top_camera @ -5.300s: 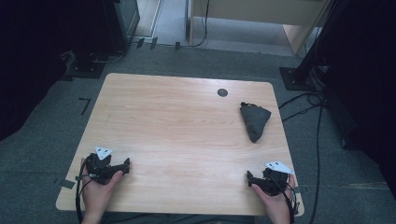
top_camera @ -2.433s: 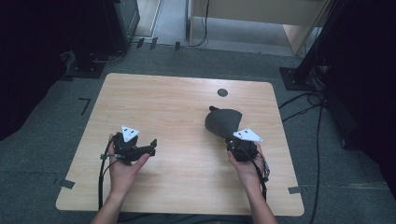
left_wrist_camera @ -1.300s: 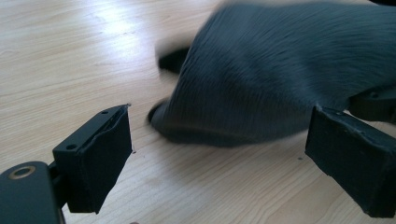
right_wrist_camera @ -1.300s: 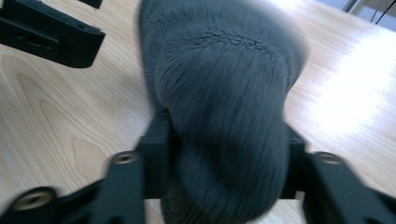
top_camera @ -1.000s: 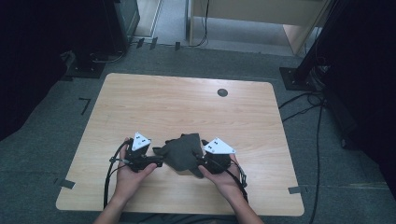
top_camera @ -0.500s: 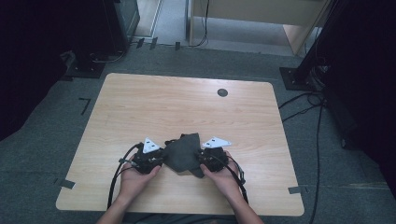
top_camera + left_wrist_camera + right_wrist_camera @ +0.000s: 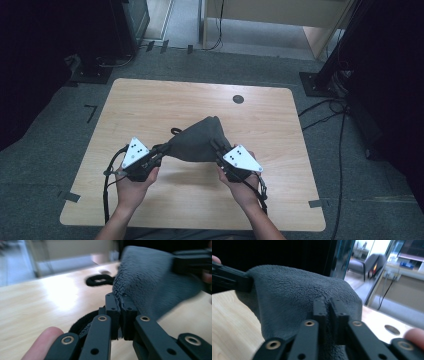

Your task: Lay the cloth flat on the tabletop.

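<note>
A dark grey fleecy cloth (image 7: pixel 197 142) hangs stretched between my two grippers above the middle of the wooden table (image 7: pixel 150 107). My left gripper (image 7: pixel 159 152) is shut on its left edge, and the pinched hem shows between the jaws (image 7: pixel 120 305). My right gripper (image 7: pixel 216 147) is shut on the cloth's right side, its jaws pressed into the fleece (image 7: pixel 329 307). A black loop (image 7: pixel 176 131) of the cloth rests on the wood behind it (image 7: pixel 100 280). The cloth (image 7: pixel 294 297) drapes down in front of the right jaws.
A small round dark hole (image 7: pixel 238 99) sits near the table's far edge. Black stands and cables (image 7: pixel 325 85) are on the grey carpet at the right, and a dark cabinet (image 7: pixel 125 25) stands at the back left.
The right gripper took the cloth from the table's far right and carried it to the middle. The left gripper closed on its other side. Both have now lifted and spread it apart.
</note>
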`<state>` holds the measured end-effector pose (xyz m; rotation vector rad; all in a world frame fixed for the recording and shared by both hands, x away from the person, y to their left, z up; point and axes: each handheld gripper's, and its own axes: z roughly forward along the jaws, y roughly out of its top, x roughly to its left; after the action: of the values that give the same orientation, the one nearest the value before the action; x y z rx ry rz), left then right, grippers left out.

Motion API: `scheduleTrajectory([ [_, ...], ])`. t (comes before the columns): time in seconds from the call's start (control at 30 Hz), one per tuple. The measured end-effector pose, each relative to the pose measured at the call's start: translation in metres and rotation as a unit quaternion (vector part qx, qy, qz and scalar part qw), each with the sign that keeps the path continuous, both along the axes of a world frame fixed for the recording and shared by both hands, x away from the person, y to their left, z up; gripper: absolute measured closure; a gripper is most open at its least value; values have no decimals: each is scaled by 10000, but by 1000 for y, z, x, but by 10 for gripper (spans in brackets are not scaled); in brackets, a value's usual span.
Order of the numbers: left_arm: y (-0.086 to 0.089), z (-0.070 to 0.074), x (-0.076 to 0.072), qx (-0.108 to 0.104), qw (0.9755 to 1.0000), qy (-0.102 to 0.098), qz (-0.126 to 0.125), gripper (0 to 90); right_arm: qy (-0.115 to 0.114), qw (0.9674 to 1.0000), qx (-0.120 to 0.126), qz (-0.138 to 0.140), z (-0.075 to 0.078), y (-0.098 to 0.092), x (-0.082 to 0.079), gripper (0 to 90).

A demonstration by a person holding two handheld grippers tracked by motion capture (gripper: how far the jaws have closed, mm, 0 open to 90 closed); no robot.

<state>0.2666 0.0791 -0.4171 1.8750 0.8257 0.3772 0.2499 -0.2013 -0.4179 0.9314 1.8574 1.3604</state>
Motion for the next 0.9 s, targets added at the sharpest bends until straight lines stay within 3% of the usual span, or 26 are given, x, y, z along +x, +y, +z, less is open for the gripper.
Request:
scheduleTrajectory([
  [0.03, 0, 0, 0, 0, 10000, 0, 0, 842, 0, 10000, 0, 0, 0, 0, 0, 775],
  [0.07, -1, -4, 2, 23, 9996, 161, -226, 825, 387, 9992, 48, -5, -4, -8, 2, 709],
  [0.1, 0, -8, 2, -14, 9992, 171, -355, 825, 387, 9992, 48, -5, -4, -8, 2, 709],
  [0.17, 5, -15, 6, -253, 9987, 358, -246, 801, 645, 9978, 136, -71, -9, -22, 4, 644],
  [0.27, 10, -16, 10, -312, 9986, 407, -98, 797, 792, 9966, 171, -176, -9, -29, 7, 630],
  [0.33, 12, -19, 13, -153, 9990, 406, 40, 773, 933, 9950, 86, -331, -11, -34, 13, 615],
  [0.4, 11, -30, 21, 51, 9972, 736, 128, 678, 1218, 9906, -141, -600, -23, -38, 24, 591],
  [0.43, 11, -30, 21, 51, 9972, 736, 128, 640, 1333, 9885, -189, -693, -28, -39, 28, 584],
  [0.47, 9, -40, 26, 246, 9945, 1002, 173, 602, 1454, 9860, -225, -783, -34, -42, 32, 579],
  [0.5, 7, -45, 27, 309, 9937, 1060, 186, 584, 1583, 9831, -281, -872, -40, -44, 37, 578],
  [0.53, 7, -45, 27, 309, 9937, 1060, 186, 570, 1583, 9831, -281, -872, -40, -44, 37, 578],
  [0.57, 6, -49, 28, 364, 9928, 1126, 161, 565, 1825, 9776, -303, -1008, -52, -50, 44, 574],
  [0.6, 4, -53, 29, 371, 9921, 1193, 85, 565, 1825, 9776, -303, -1008, -52, -50, 44, 574],
  [0.63, 0, -59, 30, 462, 9899, 1341, -78, 539, 2066, 9734, -181, -969, -61, -56, 49, 571],
  [0.67, 0, -59, 30, 462, 9899, 1341, -78, 529, 2066, 9734, -181, -969, -61, -56, 49, 571],
  [0.7, -5, -64, 30, 568, 9875, 1459, -192, 525, 2272, 9705, -23, -803, -66, -57, 53, 561],
  [0.73, -5, -64, 30, 568, 9875, 1459, -192, 515, 2272, 9705, -23, -803, -66, -57, 53, 561],
  [0.77, -12, -71, 31, 817, 9822, 1662, -320, 506, 2450, 9671, 32, -679, -71, -55, 56, 562],
  [0.8, -12, -71, 31, 817, 9822, 1662, -320, 509, 2528, 9651, -7, -681, -74, -53, 57, 597],
  [0.83, -15, -75, 31, 985, 9797, 1713, -349, 509, 2528, 9651, -7, -681, -74, -53, 57, 597],
  [0.87, -18, -78, 30, 1151, 9779, 1709, -358, 536, 2579, 9639, -80, -661, -76, -51, 57, 705],
  [0.9, -20, -80, 28, 1269, 9777, 1634, -355, 587, 2582, 9642, -151, -593, -78, -49, 57, 771],
])
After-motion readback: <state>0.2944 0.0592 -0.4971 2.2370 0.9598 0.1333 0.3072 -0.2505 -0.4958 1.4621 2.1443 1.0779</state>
